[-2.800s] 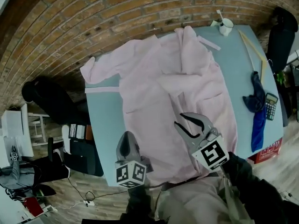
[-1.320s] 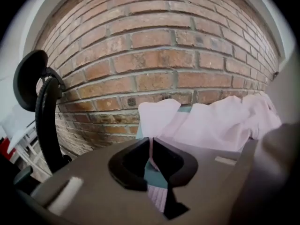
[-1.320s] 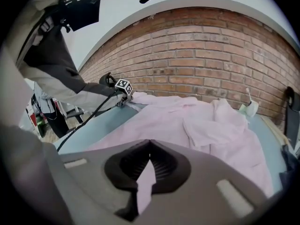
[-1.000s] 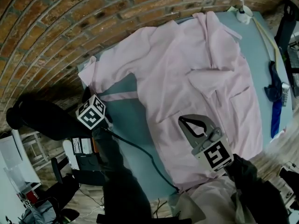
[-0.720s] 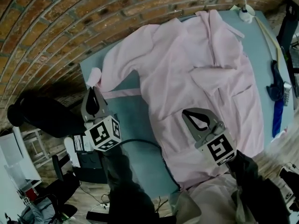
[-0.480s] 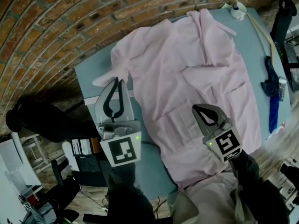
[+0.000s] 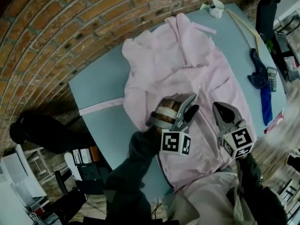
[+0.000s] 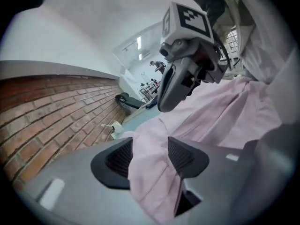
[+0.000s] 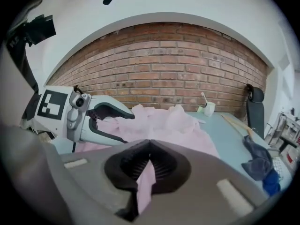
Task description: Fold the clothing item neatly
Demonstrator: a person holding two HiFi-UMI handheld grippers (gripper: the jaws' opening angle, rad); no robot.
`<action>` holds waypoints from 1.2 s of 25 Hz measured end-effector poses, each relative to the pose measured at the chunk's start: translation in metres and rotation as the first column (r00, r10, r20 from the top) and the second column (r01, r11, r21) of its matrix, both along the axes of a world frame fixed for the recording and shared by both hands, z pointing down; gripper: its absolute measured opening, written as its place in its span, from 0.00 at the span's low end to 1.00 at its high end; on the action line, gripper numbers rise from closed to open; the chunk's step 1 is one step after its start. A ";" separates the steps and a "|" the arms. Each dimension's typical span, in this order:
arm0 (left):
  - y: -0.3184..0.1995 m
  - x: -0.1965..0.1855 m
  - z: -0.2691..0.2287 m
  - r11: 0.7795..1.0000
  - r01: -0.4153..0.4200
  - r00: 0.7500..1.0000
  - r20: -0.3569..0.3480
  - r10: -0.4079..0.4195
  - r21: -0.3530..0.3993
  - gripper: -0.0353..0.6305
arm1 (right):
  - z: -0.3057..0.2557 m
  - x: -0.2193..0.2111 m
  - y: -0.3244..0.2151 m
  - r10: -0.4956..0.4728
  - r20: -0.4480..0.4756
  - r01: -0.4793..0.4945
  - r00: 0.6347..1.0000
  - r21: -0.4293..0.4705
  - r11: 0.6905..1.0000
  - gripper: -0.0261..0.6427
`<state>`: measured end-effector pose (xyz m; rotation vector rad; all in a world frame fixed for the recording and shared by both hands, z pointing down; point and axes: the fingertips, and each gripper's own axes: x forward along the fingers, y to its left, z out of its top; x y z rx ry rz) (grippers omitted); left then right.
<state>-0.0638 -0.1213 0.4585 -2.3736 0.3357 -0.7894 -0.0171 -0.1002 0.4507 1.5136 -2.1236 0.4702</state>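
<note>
The left claw [image 7: 190, 104] has swung in from the left edge of the table [image 7: 98, 88], carrying the sleeve [image 8: 147, 177] onto the pink shirt [image 7: 187, 55]. Its jaws have just been opening and stand partly apart, fabric loose between them. Just beside it, the right claw [image 7: 220, 110] is pinched tight on shirt cloth. The shirt lies lengthwise, collar far. That sleeve fold looks delivered; the body folds remain.
</note>
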 end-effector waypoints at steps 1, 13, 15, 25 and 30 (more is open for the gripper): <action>0.006 -0.003 -0.008 1.000 -0.010 1.000 0.005 0.010 0.006 0.43 | -0.002 0.002 0.005 -0.007 -0.001 0.007 1.000 0.011 1.000 0.04; 0.117 -0.138 -0.127 0.739 0.517 0.668 -0.336 -0.663 -0.431 0.06 | 0.015 0.043 0.148 -0.145 -0.008 0.144 0.989 -0.061 0.988 0.06; 0.155 -0.131 -0.108 0.695 0.553 0.639 -0.302 -0.708 -0.460 0.06 | 0.022 0.039 0.171 -0.205 0.003 0.205 0.979 -0.066 0.977 0.06; 0.319 -0.119 0.014 0.151 0.762 0.119 -0.093 -0.989 -0.630 0.07 | 0.047 0.122 0.241 -0.304 -0.069 0.298 0.950 -0.079 0.951 0.21; 0.381 -0.147 0.067 -0.105 0.767 -0.125 0.013 -0.992 -0.633 0.23 | 0.090 0.233 0.275 -0.122 -0.108 0.103 0.987 -0.168 0.980 0.35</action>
